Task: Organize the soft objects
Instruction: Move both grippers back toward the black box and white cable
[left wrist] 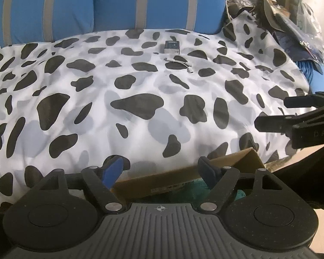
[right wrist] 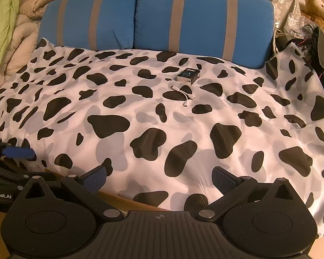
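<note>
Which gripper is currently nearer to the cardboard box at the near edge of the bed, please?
Left. The left gripper hangs open directly over the cardboard box, its fingers straddling the box's edge. The right gripper is beside it, over the cow-print cover.

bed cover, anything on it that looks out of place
Yes: a small dark box and a white cable lie loose on the spotted cover just below the blue pillows, hard items among soft bedding.
</note>
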A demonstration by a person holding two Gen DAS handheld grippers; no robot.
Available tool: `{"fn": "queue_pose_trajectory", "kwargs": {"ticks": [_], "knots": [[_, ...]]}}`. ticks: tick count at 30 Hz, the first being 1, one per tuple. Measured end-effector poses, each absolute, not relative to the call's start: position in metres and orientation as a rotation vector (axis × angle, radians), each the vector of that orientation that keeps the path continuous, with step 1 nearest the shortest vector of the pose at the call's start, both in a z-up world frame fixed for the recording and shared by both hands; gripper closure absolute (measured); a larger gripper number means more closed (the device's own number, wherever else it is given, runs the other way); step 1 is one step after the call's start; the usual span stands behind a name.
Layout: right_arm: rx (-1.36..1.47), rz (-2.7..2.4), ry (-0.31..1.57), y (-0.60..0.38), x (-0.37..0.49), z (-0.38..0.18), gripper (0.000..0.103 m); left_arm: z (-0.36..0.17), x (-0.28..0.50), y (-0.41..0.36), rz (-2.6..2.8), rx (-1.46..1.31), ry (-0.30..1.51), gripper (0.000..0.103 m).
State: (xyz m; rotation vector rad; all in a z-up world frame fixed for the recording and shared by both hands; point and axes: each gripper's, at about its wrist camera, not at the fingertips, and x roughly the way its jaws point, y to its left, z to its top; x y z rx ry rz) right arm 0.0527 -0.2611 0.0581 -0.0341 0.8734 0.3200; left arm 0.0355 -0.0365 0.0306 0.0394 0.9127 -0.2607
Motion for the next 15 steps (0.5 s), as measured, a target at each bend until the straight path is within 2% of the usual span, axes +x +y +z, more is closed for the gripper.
{"fn": "queue_pose_trajectory", "kwargs": {"ticks": [9,15], "knots": [[-0.055,0.302,0.87,-0.261,0.054,0.059,0.0,0.055,0.035,-0.031,-0.2,0.046,0.76,0.026],[-0.04,0.291,0.873,-0.265,0.058,0.06,0.0,0.06,0.043,-0.028,-0.215,0.033,0.76,0.026]]}}
